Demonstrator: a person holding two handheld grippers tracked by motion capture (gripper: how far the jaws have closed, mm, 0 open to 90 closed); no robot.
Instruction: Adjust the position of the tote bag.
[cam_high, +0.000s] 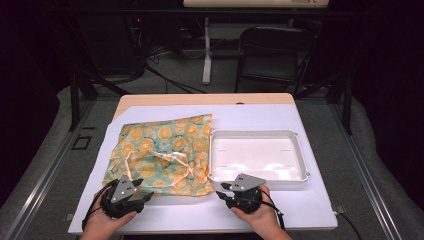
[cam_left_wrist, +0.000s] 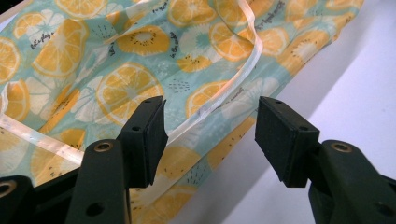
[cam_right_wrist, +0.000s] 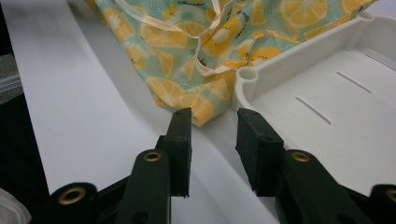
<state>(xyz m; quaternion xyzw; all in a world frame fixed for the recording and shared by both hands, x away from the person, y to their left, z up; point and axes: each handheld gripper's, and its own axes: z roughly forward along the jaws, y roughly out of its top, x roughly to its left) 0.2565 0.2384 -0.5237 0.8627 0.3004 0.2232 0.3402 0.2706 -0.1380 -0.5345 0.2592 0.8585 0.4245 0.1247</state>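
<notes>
Both grippers are held released, the left gripper (cam_high: 145, 196) over the near edge of the orange-print cloth bag (cam_high: 162, 152) spread on the counter (cam_high: 300, 210), the right gripper (cam_high: 223, 191) at the white tray's (cam_high: 300, 150) near corner.

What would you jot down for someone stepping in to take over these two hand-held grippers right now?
Left gripper: jaws open, nothing gripped; they sit over the near edge of the fruit-print cloth and its pale ribbon.
Right gripper: jaws open, nothing gripped, aimed at the cloth's near right corner, beside the white tray.
Layout: the cloth lies flat but rumpled on the white table cover, left of the tray, with its right edge against the tray's rim. The tray holds nothing.
Done: nothing that can be told from the layout.
Left: probably gripping the cloth's near edge with both grippers; what follows is unclear.
</notes>
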